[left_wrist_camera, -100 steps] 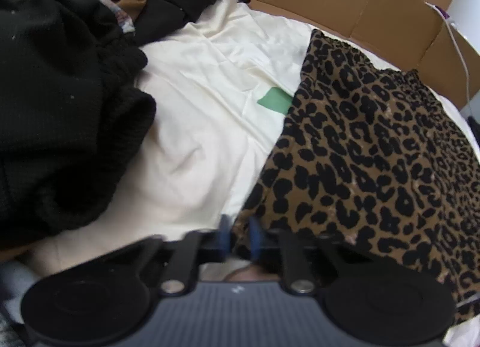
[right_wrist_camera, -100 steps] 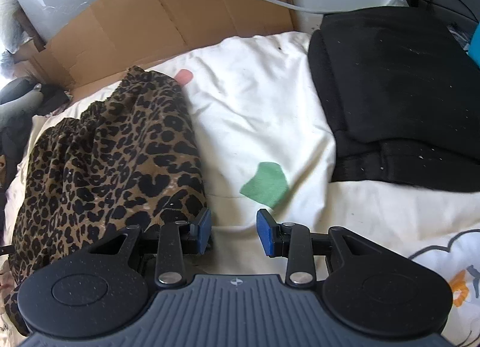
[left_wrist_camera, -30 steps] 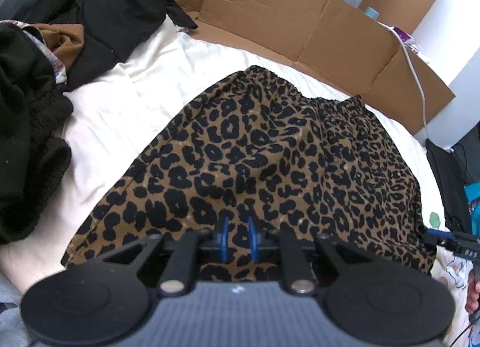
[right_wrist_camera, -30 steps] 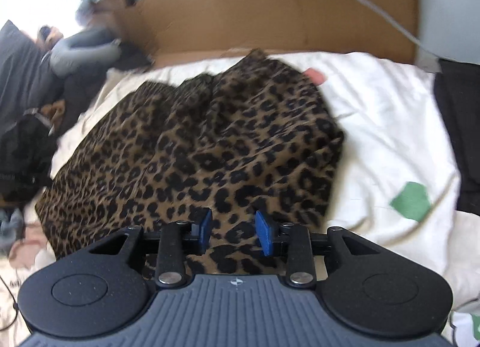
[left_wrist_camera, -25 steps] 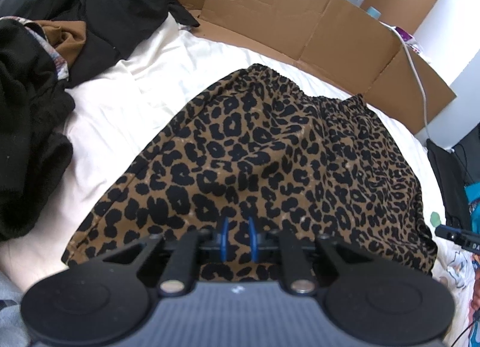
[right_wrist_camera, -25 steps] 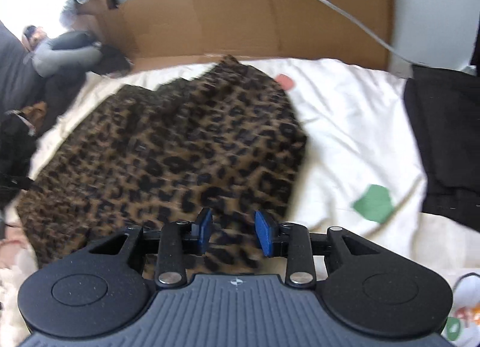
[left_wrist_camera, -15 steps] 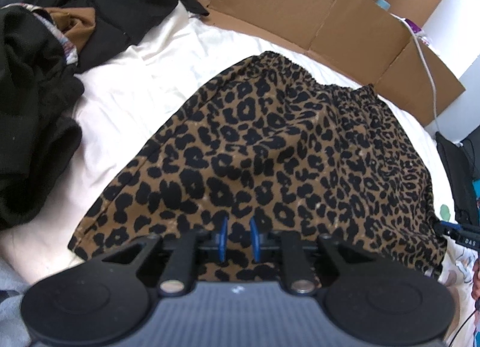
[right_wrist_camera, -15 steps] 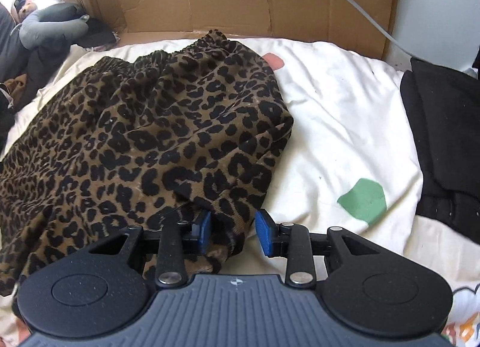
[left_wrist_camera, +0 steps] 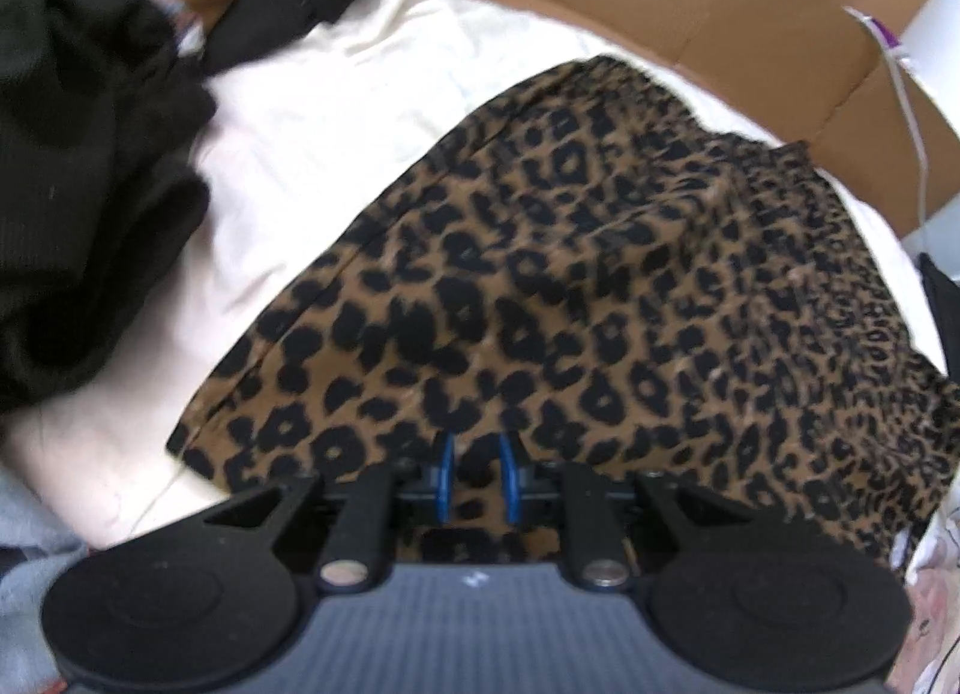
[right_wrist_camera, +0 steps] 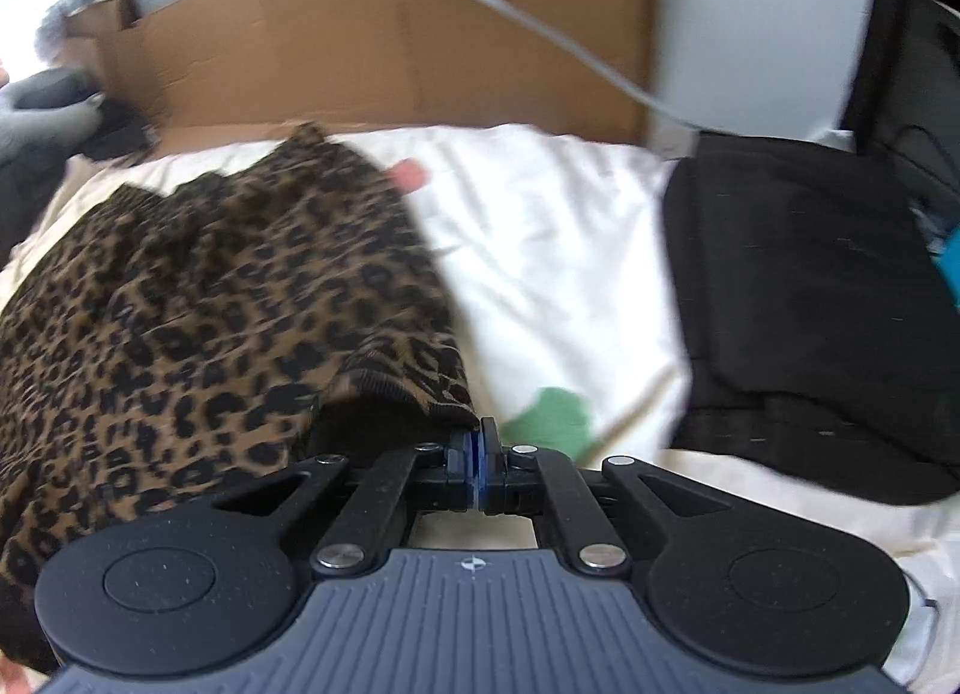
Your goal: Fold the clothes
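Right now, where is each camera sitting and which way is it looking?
Left wrist view: sits on the left gripper, looking steeply down over the leopard skirt; only its fingers show.
Right wrist view: sits on the right gripper, its jaws just closed on the skirt's corner, facing the folded black garment.
Both share the skirt, the white sheet and the cardboard.

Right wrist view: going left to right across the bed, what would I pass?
Leopard-print skirt → cream bedsheet → green patch on the sheet → folded black garment.
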Tool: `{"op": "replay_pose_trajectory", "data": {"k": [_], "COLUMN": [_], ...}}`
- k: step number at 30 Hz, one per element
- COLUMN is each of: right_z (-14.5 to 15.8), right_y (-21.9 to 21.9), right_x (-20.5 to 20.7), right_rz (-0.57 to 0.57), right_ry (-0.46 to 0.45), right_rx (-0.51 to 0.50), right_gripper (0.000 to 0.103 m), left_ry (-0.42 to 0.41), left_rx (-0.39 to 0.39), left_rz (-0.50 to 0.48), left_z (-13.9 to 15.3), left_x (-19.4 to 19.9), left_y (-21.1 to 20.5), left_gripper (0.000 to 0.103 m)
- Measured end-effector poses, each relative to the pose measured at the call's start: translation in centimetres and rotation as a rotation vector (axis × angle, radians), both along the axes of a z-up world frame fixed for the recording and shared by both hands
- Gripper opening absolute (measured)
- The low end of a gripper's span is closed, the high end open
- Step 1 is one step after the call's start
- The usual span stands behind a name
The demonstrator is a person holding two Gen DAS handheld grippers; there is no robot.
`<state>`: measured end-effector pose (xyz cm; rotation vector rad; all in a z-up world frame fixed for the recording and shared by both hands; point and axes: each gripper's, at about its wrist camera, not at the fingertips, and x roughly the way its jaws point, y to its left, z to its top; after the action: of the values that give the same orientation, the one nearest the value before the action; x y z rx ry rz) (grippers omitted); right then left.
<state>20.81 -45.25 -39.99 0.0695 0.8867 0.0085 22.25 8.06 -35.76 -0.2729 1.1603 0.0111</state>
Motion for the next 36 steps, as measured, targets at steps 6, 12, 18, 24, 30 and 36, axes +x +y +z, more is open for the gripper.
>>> {"op": "replay_pose_trajectory", "data": {"k": [6, 12, 18, 24, 30, 36], "right_z": [-1.7, -1.3, -0.4, -0.9, -1.7, -2.2], "right_y": [-4.2, -5.2, -5.9, -5.3, -4.2, -3.5], "right_x": [0.5, -0.1, -1.1, -0.1, 0.7, 1.0], "right_rz": [-0.154, -0.199, -0.238, -0.19, -0.139, -0.08], "right_ry": [0.028, 0.015, -0.024, -0.023, 0.007, 0.035], "right_rx": [0.058, 0.108, 0.153, 0.191, 0.179, 0.137], "right_gripper": [0.002, 0.024, 0.029, 0.047, 0.048, 0.046], "left_ry": [0.014, -0.029, -0.083, -0.097, -0.087, -0.075], "left_rx": [0.014, 0.005, -0.037, -0.144, -0.22, -0.242], "left_rz": [-0.008, -0.031, -0.091, -0.229, -0.374, -0.502], "left_z": [-0.8, 0.9, 3.3, 4.1, 4.2, 3.6], "left_x": [0.0, -0.2, 0.0, 1.1, 0.7, -0.3], "left_y": [0.2, -0.3, -2.9, -8.2, -13.3, -17.6], "left_gripper": [0.016, 0.015, 0.015, 0.015, 0.018, 0.023]}}
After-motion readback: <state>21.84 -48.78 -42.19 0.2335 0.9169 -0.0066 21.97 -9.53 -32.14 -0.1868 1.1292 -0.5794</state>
